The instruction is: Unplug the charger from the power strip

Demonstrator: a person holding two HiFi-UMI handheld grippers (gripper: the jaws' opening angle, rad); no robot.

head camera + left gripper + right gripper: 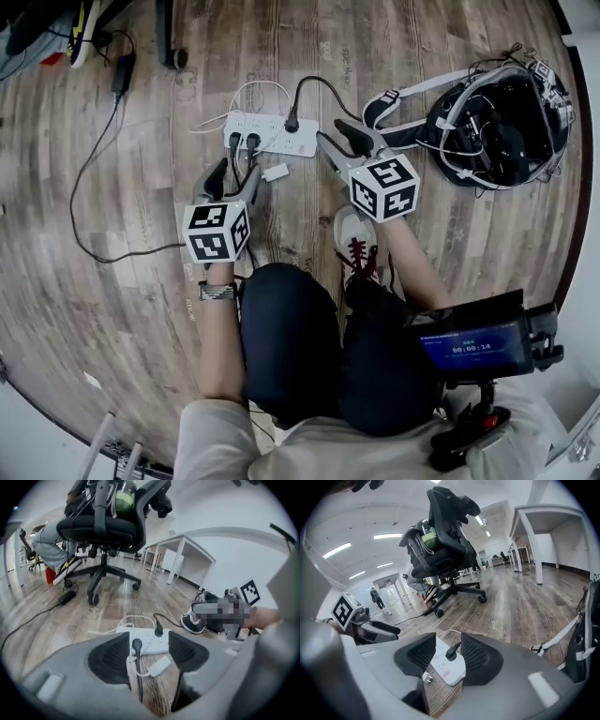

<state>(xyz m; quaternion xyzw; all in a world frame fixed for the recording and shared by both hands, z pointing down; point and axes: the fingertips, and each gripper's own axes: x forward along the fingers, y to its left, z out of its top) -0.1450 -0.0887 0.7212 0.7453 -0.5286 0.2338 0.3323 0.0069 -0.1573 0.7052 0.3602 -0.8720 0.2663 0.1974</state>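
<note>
1. The charger (276, 172) lay unplugged on the wooden floor (141, 187), just below the white power strip (272, 133) near the head view's centre and apart from it.
2. Its long axis ran roughly left to right there, with the right end tipped slightly up. In the left gripper view it slanted from lower left to upper right.
3. In the right gripper view I saw its two prongs pointing toward that frame's lower right.
4. My left gripper (236, 178) had its fingers spread wide and gripped nothing. The charger sat just to the right of them in the head view. In that gripper's own view it showed in the gap between them, down on the floor and untouched.
5. My right gripper (345, 142) was also parted and empty. In the head view the charger lay well to the left of its fingers and a little lower.
</note>
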